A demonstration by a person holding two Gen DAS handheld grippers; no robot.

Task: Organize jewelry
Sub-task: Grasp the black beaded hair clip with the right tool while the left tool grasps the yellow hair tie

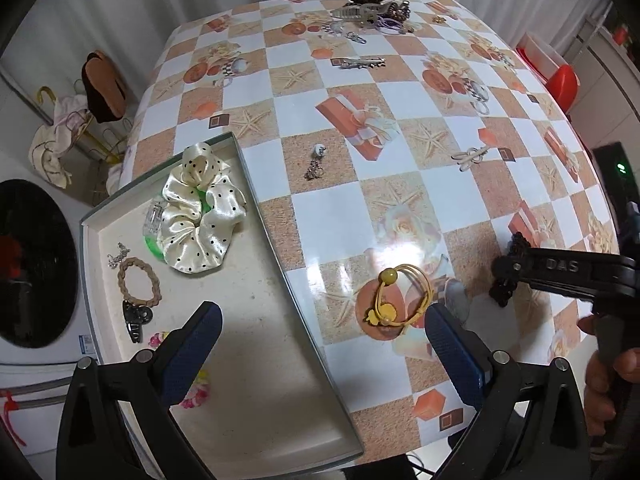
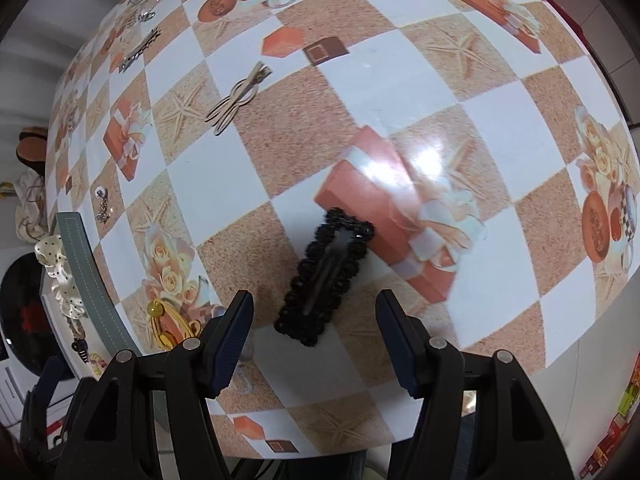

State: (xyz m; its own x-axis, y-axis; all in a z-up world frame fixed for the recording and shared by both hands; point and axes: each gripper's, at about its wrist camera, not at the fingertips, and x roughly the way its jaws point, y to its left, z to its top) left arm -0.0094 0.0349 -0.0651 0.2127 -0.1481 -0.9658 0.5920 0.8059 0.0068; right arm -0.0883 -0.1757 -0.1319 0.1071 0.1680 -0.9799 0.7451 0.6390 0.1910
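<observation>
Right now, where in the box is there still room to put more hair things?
The tray is bare along its near right side, between the right wall and the open left gripper. Its far left part is crowded: the spotted scrunchie, the braided hair tie and the black clip sit there. On the table, the middle squares are free too.

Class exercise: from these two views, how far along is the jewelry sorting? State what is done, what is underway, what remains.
Done: the tray holds a polka-dot scrunchie and braided band. Underway: the open right gripper hangs over the black lace clip, not gripping. Left: the yellow band, the earring and far pile.
</observation>
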